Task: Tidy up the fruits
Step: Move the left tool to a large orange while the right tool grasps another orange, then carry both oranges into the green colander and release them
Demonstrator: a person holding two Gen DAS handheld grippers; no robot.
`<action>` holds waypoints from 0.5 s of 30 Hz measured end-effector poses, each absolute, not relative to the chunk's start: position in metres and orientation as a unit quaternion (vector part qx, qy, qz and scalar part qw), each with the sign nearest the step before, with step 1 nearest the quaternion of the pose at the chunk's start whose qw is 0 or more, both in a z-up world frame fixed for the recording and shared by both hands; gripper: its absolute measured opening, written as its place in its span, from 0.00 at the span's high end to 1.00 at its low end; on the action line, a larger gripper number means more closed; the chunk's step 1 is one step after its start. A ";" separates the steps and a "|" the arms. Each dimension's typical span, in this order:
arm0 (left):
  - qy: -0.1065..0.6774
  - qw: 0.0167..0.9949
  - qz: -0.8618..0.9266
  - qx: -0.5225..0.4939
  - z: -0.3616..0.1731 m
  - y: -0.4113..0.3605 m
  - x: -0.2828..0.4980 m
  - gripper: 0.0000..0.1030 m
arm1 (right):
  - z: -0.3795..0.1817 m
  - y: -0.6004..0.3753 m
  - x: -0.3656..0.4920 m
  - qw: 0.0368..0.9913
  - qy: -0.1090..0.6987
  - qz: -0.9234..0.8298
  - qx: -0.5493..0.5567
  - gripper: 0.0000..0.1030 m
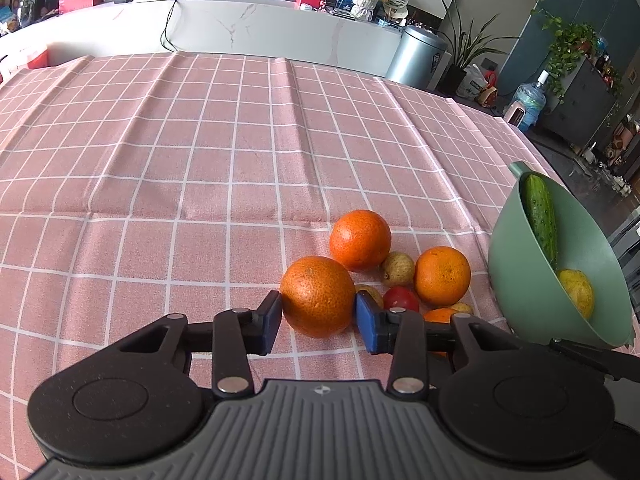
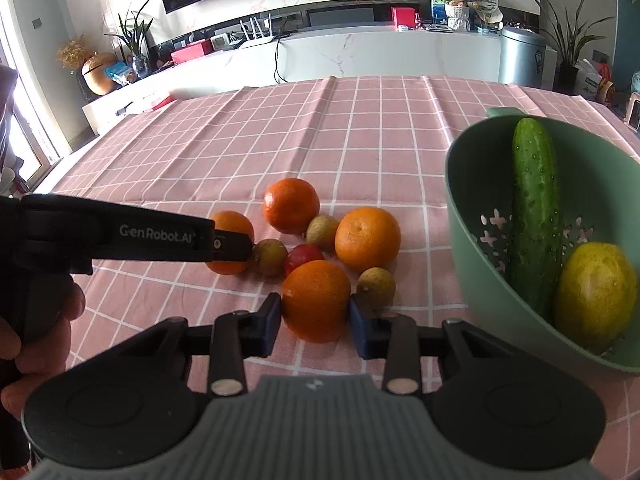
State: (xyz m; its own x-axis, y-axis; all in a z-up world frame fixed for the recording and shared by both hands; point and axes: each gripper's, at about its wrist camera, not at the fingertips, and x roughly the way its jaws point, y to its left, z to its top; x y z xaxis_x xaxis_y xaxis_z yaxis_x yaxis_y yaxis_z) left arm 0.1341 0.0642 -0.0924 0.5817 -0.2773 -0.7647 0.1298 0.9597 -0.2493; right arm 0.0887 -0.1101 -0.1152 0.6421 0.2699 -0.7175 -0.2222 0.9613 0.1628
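- the left claw (image 1: 318, 322) is clenched on an orange (image 1: 318, 296): both blue pads touch its sides, and the fruit sits on the cloth (image 1: 200, 160) right between them.
- the right claw (image 2: 316, 320) grips another orange (image 2: 316, 300) the same way, pads pressed on either flank, fruit resting on the cloth.
- already done, as far as shows: a cucumber (image 2: 534, 220) and a lemon (image 2: 596, 292) lie in the green bowl (image 2: 460, 240), which stands just right of the right claw.
- left to do, by my reading: everything else. beyond the right claw lie two more oranges (image 2: 368, 238), a red fruit (image 2: 304, 256) and three small tan fruits (image 2: 376, 286), all in a tight cluster, several touching.
- so the task looks early; two fruits are gripped but neither is lifted yet.
- room: ahead and to the left of both claws the cloth is wide and bare, so there is free space to swing that way.
- to the right it is tighter: the bowl rim is near the right claw, and the table edge runs just beyond the bowl.
- the left claw's arm (image 2: 120, 236) reaches in from the left of the right claw, close above the cluster; the two could bump if both lift toward the bowl at once.
- the tan fruit just behind the right pad may roll when that orange goes up.
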 end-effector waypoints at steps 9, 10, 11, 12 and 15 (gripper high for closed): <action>0.428 0.895 -0.095 -0.085 -0.080 0.066 0.119 0.57 | -0.104 -0.117 0.079 0.905 0.396 0.150 0.031 0.69; 0.426 0.896 -0.093 -0.085 -0.078 0.066 0.116 0.58 | -0.102 -0.119 0.077 0.905 0.396 0.152 0.031 0.69; 0.424 0.897 -0.093 -0.084 -0.076 0.065 0.113 0.58 | -0.100 -0.120 0.075 0.905 0.395 0.153 0.031 0.69; 0.422 0.898 -0.095 -0.083 -0.073 0.065 0.109 0.57 | -0.098 -0.121 0.072 0.905 0.395 0.154 0.031 0.69; 0.415 0.900 -0.102 -0.089 -0.063 0.062 0.100 0.58 | -0.090 -0.125 0.065 0.907 0.389 0.158 0.033 0.69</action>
State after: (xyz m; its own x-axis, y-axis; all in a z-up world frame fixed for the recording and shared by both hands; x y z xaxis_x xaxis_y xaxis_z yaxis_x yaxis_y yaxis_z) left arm 0.0997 0.0623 -0.0634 0.6349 -0.2578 -0.7283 0.1101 0.9633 -0.2449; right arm 0.0649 -0.1251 -0.0900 0.6466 0.3129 -0.6957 -0.2610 0.9477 0.1836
